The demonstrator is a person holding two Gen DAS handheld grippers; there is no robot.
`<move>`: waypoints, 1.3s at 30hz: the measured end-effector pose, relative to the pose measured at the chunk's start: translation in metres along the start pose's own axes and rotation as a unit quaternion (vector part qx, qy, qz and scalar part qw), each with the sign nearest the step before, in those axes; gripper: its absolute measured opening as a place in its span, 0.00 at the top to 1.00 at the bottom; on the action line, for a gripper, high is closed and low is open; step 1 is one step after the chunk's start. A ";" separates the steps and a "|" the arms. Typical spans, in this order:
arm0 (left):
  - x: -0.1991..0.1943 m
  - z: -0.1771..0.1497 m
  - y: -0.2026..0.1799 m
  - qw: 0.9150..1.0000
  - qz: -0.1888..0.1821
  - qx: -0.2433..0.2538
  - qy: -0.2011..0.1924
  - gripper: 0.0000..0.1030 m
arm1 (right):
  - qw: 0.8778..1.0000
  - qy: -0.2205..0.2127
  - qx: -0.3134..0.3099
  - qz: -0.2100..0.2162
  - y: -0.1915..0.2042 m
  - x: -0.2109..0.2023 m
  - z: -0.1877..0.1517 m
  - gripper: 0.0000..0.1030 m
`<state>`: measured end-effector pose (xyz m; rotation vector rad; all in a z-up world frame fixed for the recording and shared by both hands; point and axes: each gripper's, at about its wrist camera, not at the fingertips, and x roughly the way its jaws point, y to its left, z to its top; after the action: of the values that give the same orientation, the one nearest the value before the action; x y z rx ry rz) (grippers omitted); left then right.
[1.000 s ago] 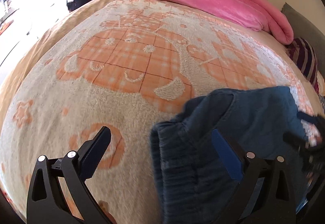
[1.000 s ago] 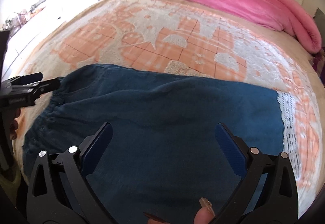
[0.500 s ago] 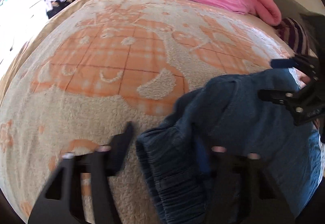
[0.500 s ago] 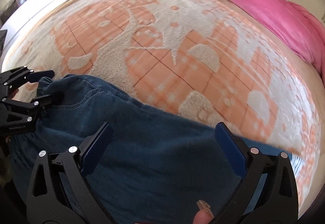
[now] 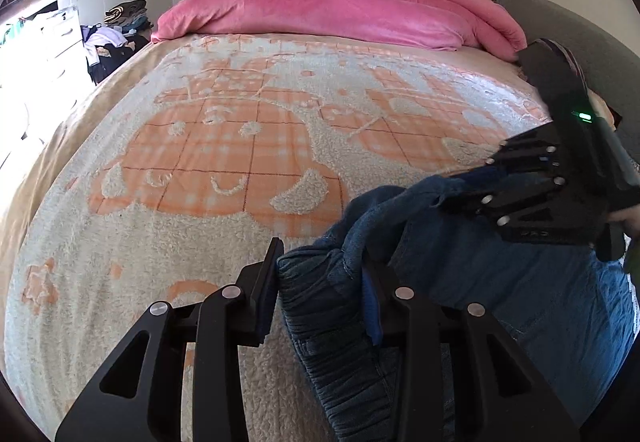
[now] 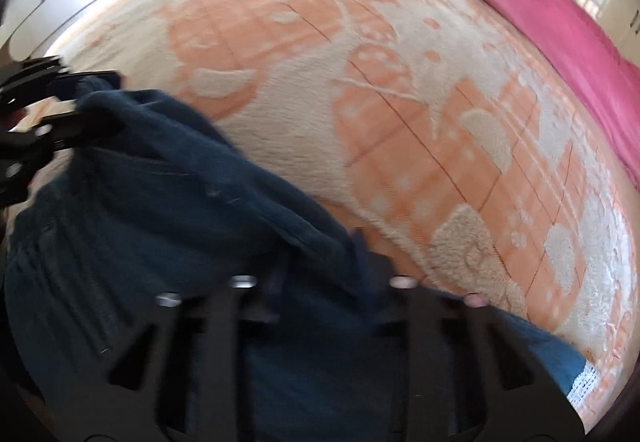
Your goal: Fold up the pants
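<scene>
Right wrist view blurred — right gripper (image 6: pixel 320 266) smeared; pants (image 6: pixel 160 226) cut off by lower edge.

No readable txt, labels, brand names or nos anywhere in either view. Only faint embossed marks on the right gripper (image 5: pixel 536 193) body, up & right of the left fingers (image 5: pixel 267 298), too small to make out

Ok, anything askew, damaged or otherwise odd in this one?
Nothing damaged or spilled. The pants lie bunched on the blanket, waistband end gathered in the left gripper and fabric pinched in the right gripper, as expected mid-fold. The right wrist view is motion-blurred.
</scene>
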<state>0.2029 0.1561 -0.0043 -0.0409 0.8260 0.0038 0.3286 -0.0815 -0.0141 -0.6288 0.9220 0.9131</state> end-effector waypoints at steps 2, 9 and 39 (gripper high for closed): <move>-0.001 -0.001 0.003 1.000 -0.007 -0.007 -0.001 0.67 | 0.999 -0.024 0.026 0.008 -0.002 -0.015 -0.009 0.96; -0.029 -0.008 -0.007 0.999 -0.040 -0.009 -0.030 0.67 | 0.989 -0.115 0.091 0.031 0.010 -0.081 -0.064 0.97; -0.126 -0.116 -0.031 0.997 -0.070 -0.007 -0.035 0.67 | 0.985 -0.133 -0.037 -0.103 0.169 -0.138 -0.167 0.68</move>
<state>0.0331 0.1226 0.0108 -0.1107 0.7511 -0.1199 0.0753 -0.1837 0.0135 -0.6351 0.5752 0.8246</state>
